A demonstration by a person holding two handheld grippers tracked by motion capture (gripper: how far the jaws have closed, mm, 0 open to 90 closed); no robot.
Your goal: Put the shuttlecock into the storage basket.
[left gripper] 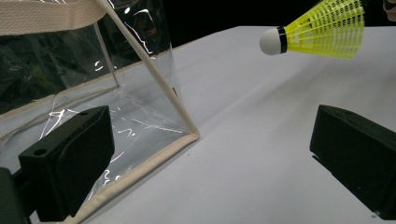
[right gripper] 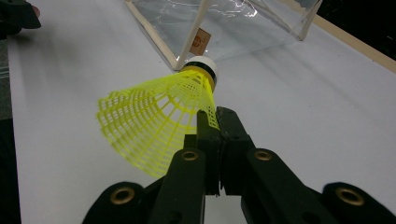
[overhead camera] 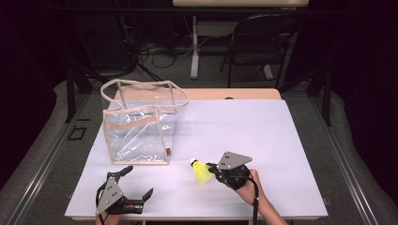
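High view: the right gripper (overhead camera: 217,168) sits in the lower middle of the frame, held by a hand (overhead camera: 248,185) that comes up from the bottom edge. Its jaws are pressed together on the rim of a yellow plastic shuttlecock (overhead camera: 202,171). The shuttlecock's long axis runs from lower right to upper left in this frame, white cork tip leading toward the upper left, toward the near corner of the clear plastic tote bag (overhead camera: 141,123), which stands upright left of centre on the white table (overhead camera: 263,140). Cork and bag are near each other but apart.

In the right gripper view the jaws pinch one edge of the mesh skirt (right gripper: 154,128), and the cork (right gripper: 203,65) points up the frame at the bag's bottom corner with its small brown label (right gripper: 201,42).

At the lower left of the high view, the left gripper (overhead camera: 140,183) has its jaws spread wide with nothing between them. In the left gripper view the shuttlecock (left gripper: 322,33) hangs at the upper right, off the table, cork to the left.
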